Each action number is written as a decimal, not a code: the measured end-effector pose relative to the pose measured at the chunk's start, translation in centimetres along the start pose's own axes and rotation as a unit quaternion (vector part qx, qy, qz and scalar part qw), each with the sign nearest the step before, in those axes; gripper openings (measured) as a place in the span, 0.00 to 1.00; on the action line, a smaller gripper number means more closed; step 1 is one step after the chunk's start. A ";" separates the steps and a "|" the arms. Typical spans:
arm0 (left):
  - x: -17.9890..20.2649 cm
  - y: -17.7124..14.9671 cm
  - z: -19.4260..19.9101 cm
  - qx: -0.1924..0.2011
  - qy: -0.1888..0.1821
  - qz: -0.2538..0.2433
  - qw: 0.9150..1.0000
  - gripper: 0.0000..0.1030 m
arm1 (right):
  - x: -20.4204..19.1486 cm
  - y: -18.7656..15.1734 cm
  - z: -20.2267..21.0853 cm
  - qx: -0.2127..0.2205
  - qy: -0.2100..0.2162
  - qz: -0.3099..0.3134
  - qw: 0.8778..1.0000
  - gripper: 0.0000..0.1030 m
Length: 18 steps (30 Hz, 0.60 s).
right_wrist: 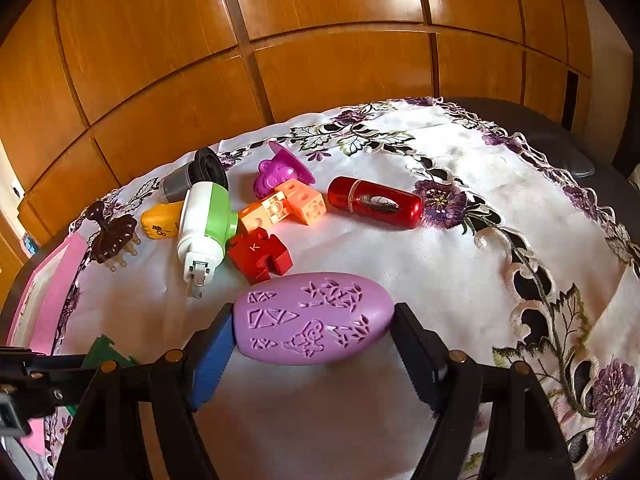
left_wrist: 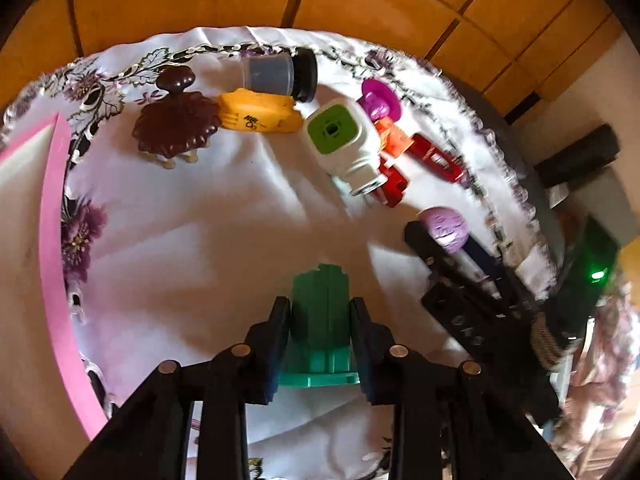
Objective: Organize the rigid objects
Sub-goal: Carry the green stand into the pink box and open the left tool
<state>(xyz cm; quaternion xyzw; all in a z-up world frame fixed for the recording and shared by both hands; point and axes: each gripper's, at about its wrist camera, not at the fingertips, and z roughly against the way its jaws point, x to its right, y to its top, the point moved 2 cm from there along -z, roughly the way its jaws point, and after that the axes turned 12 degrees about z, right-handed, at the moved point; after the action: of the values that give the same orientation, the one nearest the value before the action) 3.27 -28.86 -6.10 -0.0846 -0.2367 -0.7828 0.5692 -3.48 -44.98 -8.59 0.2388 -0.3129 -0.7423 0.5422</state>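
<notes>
My left gripper (left_wrist: 320,340) is shut on a green ribbed plastic piece (left_wrist: 320,320), held above the white cloth. My right gripper (right_wrist: 312,332) is shut on a lilac egg-shaped object (right_wrist: 312,322) with engraved patterns; the same egg (left_wrist: 446,226) shows at the right of the left wrist view. On the cloth lie a white and green plug-in device (right_wrist: 204,224), a red puzzle block (right_wrist: 260,256), orange blocks (right_wrist: 288,206), a red cylinder (right_wrist: 376,202), a magenta toy (right_wrist: 280,170), a yellow object (right_wrist: 160,220), a brown clip (right_wrist: 114,238) and a grey jar (right_wrist: 188,178).
A pink-framed tray (left_wrist: 52,240) sits at the left edge of the table. The embroidered white tablecloth (right_wrist: 400,272) covers a dark table, with wooden cabinet doors (right_wrist: 320,60) behind. The cloth's right half holds no objects.
</notes>
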 end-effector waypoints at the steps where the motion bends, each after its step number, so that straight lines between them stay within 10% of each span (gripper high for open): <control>1: -0.1 -0.1 0.5 0.008 -0.007 0.000 1.000 0.29 | 0.0 0.0 0.0 0.001 0.000 0.000 1.000 0.75; 18: -3.3 -0.3 6.4 0.102 -0.049 0.023 0.993 0.29 | -0.4 0.0 0.0 -0.002 -0.013 0.016 1.000 0.75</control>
<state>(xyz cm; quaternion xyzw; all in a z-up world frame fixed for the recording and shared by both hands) 3.22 -22.96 -1.91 -0.0697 -0.3411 -0.7363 0.5803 -3.42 -44.62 -8.59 0.2231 -0.3227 -0.7371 0.5502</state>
